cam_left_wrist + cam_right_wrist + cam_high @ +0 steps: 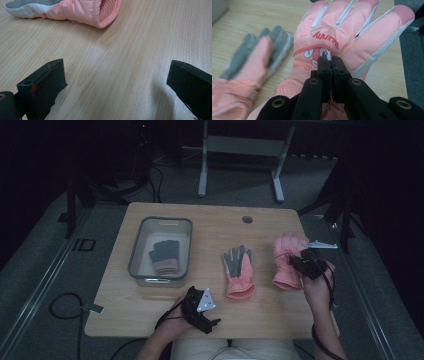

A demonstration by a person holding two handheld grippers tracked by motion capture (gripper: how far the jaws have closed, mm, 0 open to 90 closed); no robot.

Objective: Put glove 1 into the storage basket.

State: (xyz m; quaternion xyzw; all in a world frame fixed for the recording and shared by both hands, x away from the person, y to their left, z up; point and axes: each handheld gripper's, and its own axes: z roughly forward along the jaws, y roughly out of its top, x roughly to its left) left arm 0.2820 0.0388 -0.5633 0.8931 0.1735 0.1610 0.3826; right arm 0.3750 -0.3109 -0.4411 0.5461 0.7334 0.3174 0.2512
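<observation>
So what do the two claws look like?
Both are black. The left claw has a grey three-cornered plate on top and two chunky black jaws, one scuffed with red marks. The right claw has black arms with brass-coloured rivet holes, a grey plate too, and black cables trailing back along the person's forearms.

My left gripper (209,312) rests low near the front edge of the desk, left of the middle, its jaws standing wide apart with bare wood between them. My left hand (176,316) wraps its body, forearm coming in from the front edge. My right gripper (300,261) sits toward the right edge, jaws pressed tight together, pinching fabric at their tips. My right hand (316,282) holds it from behind, wrist straight, forearm angling in from the front right corner.
</observation>
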